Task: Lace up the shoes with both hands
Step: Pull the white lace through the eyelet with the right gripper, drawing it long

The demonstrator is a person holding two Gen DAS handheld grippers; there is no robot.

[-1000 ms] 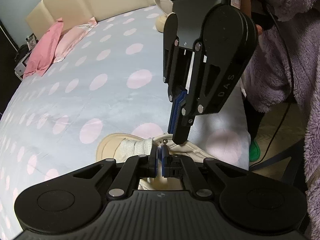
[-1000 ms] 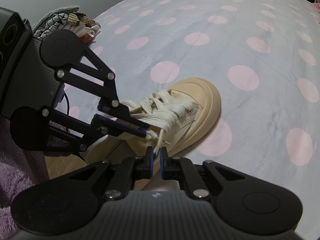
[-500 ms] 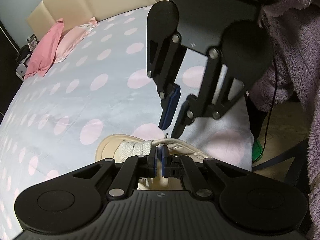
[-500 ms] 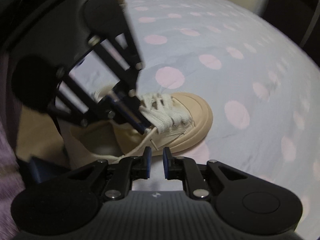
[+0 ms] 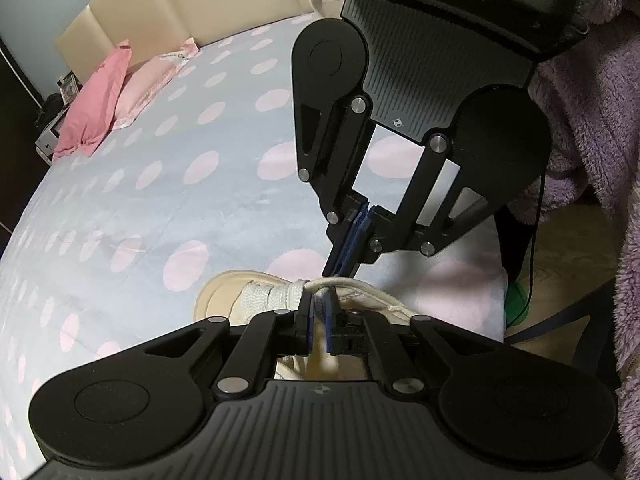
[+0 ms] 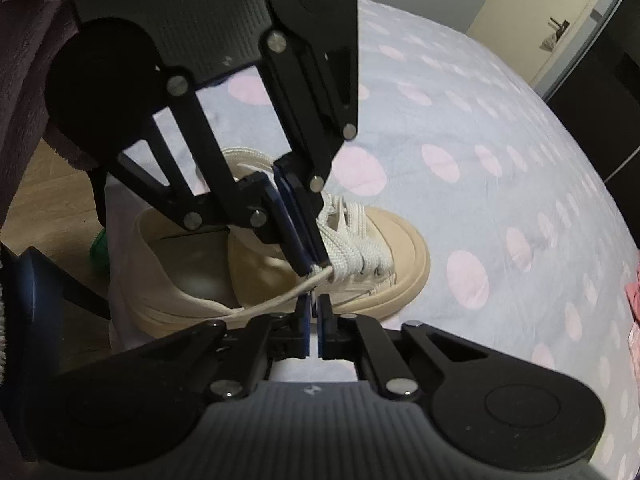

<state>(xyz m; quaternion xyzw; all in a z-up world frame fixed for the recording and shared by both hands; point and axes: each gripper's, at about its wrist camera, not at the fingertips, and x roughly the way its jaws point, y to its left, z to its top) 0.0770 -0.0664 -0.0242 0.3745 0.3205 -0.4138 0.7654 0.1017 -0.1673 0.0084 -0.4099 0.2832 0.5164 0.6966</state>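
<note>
A cream sneaker (image 6: 404, 248) with white laces lies on the dotted bedspread; its toe (image 5: 216, 294) also shows in the left wrist view. One thin lace end (image 6: 276, 300) stretches taut from the eyelets to where both grippers meet tip to tip. My right gripper (image 6: 315, 306) is shut, its tips pinching the lace; from the other side the right gripper (image 5: 340, 268) comes down onto the lace (image 5: 360, 286). My left gripper (image 5: 318, 310) has its jaws opening, a narrow gap showing, with the lace lying across the left gripper (image 6: 316, 266) at its tips.
The blue bedspread (image 5: 160, 208) with pink dots reaches to a cream headboard (image 5: 168, 12), with pink pillows (image 5: 100, 96) far left. A person's fluffy purple sleeve (image 5: 600, 100) is at the right. Wooden floor (image 6: 52, 176) lies past the bed's edge behind the heel.
The right gripper rolled round to face the left one squarely, opened, then shut on the lace at the left gripper's tips. The left gripper's pads have parted a little.
</note>
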